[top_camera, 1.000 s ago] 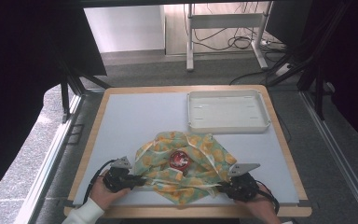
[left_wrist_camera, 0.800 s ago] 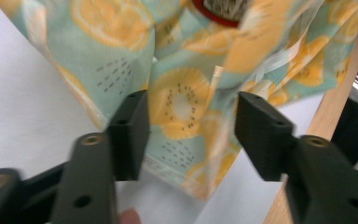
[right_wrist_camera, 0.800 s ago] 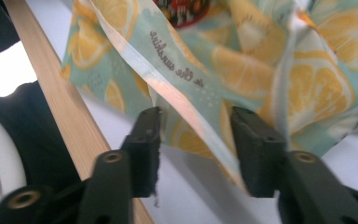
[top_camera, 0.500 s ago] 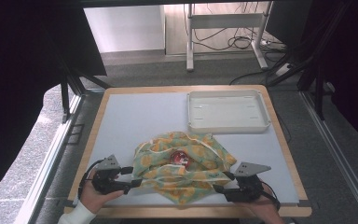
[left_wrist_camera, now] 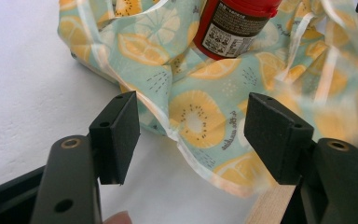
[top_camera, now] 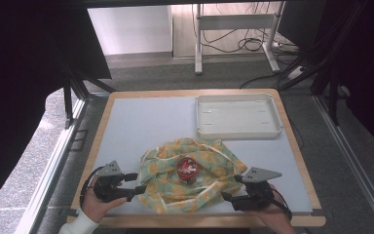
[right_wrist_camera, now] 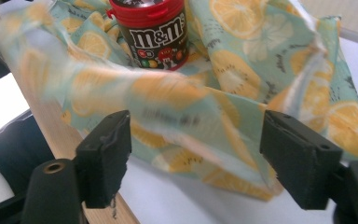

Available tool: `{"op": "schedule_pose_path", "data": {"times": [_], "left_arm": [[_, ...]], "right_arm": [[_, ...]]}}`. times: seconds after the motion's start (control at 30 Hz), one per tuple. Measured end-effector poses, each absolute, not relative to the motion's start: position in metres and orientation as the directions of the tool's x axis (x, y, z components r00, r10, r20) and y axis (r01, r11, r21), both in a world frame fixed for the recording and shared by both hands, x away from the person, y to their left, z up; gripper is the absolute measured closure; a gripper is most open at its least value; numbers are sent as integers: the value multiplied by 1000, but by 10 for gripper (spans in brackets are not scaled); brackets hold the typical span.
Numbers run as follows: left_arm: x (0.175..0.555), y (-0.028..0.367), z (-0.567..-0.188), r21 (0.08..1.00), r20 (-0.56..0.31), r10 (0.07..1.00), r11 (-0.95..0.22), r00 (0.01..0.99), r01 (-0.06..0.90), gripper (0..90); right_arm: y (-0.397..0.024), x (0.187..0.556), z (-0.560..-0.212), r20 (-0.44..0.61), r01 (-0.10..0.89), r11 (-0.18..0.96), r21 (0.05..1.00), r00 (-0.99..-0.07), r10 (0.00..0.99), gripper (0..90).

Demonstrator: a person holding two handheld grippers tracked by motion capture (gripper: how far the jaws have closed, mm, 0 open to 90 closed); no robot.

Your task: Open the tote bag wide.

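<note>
I'm holding the left gripper (top_camera: 135, 183) and right gripper (top_camera: 230, 187) open, jaws just widened, cloth (top_camera: 195, 174) released around the M&M's canister (top_camera: 188, 168); wrapping is remaining.

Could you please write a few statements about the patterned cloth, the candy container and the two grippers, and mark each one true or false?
1. The red-lidded M&M's container stands on the fruit-print cloth. True.
2. The white tray holds the container. False: the tray is empty and sits at the table's far right, apart from the cloth.
3. The left gripper is clamped on the cloth. False: its jaws stand wide, having just been opening, with the cloth's edge lying loose between them.
4. The right gripper is open. True: it has just been opening too, and the cloth lies unpinched between its pads.
5. The cloth is folded into a neat square. False: it lies rumpled around the container.
</note>
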State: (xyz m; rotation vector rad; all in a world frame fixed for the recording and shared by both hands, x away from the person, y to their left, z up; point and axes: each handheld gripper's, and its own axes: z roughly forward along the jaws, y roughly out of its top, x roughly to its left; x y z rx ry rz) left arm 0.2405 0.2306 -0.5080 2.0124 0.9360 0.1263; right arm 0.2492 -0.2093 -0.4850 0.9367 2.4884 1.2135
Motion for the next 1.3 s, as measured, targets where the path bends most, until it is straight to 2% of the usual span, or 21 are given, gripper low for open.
{"op": "schedule_pose_path", "data": {"times": [0.47,0.67,0.77,0.83,0.97,1.07,1.17,1.3], "left_arm": [[240,227,-500,775,-238,657,-316,716,547,363],[243,223,-492,790,-226,661,-305,716,532,386],[245,220,-488,796,-219,662,-304,717,524,421],[247,218,-485,798,-215,660,-305,719,519,477],[249,213,-480,806,-201,652,-315,731,502,676],[252,208,-477,808,-193,643,-323,741,492,780],[255,203,-476,805,-190,634,-337,750,489,838],[258,196,-477,800,-190,623,-350,759,487,873]], "right_arm": [[-212,250,-469,98,429,400,810,-771,629,215],[-208,254,-457,79,397,385,833,-774,628,260],[-202,257,-453,68,383,392,837,-782,620,320],[-196,260,-451,54,374,407,834,-788,613,380],[-186,269,-449,47,374,428,823,-796,604,523],[-180,277,-448,53,377,438,816,-803,593,635],[-174,283,-448,54,377,448,811,-810,584,720],[-167,287,-448,50,373,465,803,-820,571,799]]}}
